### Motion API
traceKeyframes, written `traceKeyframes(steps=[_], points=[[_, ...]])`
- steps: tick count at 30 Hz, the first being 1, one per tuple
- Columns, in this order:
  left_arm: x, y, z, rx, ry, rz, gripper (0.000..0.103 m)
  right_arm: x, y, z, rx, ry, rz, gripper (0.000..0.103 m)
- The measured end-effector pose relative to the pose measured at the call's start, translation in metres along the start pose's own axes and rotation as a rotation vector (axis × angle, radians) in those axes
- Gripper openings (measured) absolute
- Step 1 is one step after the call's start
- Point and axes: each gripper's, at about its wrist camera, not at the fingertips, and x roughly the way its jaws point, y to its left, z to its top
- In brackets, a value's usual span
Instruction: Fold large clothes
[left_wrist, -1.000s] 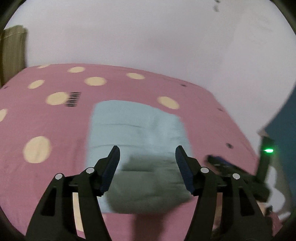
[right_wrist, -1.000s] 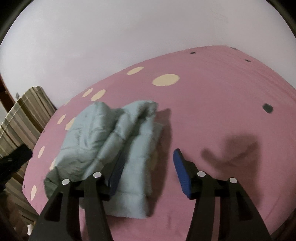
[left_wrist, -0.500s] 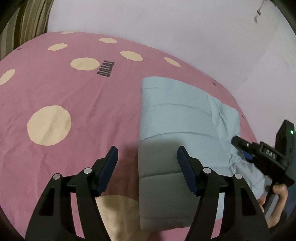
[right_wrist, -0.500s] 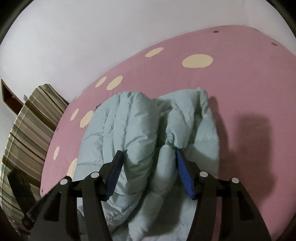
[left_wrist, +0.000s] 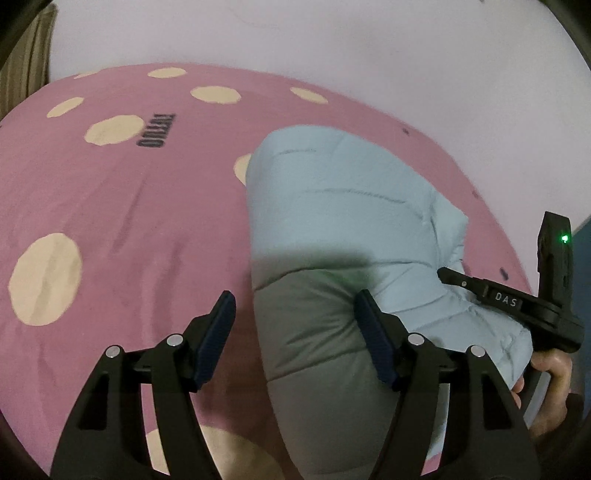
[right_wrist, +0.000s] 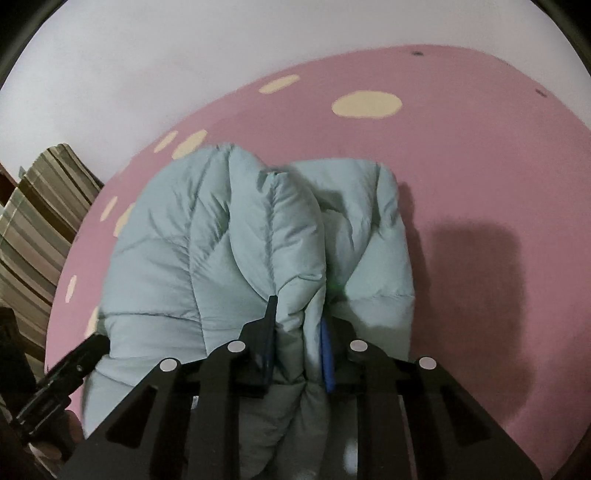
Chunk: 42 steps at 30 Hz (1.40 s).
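Observation:
A pale blue puffer jacket (left_wrist: 343, 206) lies folded in a thick bundle on the pink dotted bedsheet (left_wrist: 129, 221). My left gripper (left_wrist: 295, 319) is open just above the jacket's near left edge. That edge sits between its fingers, and the pads do not press on it. In the right wrist view the jacket (right_wrist: 177, 251) fills the middle. My right gripper (right_wrist: 297, 338) is closing, and its pads pinch a raised fold of the jacket. The right gripper (left_wrist: 509, 302) also shows at the jacket's right side, held by a hand (left_wrist: 550, 373).
The bedsheet (right_wrist: 480, 166) reaches back to a white wall (left_wrist: 332, 44). A striped cushion (right_wrist: 37, 229) lies at the bed's left end. The left gripper's black frame (right_wrist: 62, 373) shows at the lower left. A dark blue surface (left_wrist: 583, 240) is at the right edge.
Both grippers came down and closer to the jacket. The right jaws went from wide apart around a fold to squeezed onto it. The left jaws stayed apart.

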Motion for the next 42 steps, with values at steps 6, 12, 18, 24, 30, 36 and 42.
traceKeyframes(steps=[6, 12, 18, 24, 30, 36, 42], points=[[0.033, -0.014, -0.002, 0.045, 0.07, 0.047, 0.069, 0.018, -0.023, -0.006, 0.022, 0.022, 0.019, 0.02], [0.049, -0.016, -0.007, 0.073, 0.092, 0.078, 0.07, 0.02, -0.021, -0.01, 0.005, -0.002, 0.001, 0.02], [0.05, -0.015, -0.009, 0.067, 0.088, 0.083, 0.07, 0.02, -0.019, -0.014, 0.01, -0.024, 0.006, 0.02], [0.042, -0.013, -0.015, 0.065, 0.068, 0.085, 0.069, 0.016, -0.025, -0.017, 0.03, -0.038, 0.026, 0.021], [0.03, -0.019, -0.014, 0.082, 0.047, 0.108, 0.069, -0.006, -0.024, -0.02, 0.035, -0.06, 0.012, 0.027], [0.005, -0.028, -0.011, 0.101, 0.007, 0.13, 0.069, -0.051, -0.008, -0.025, 0.025, -0.128, 0.016, 0.028], [-0.025, -0.041, -0.013, 0.11, -0.061, 0.098, 0.069, -0.082, 0.021, -0.046, -0.075, -0.169, 0.042, 0.028]])
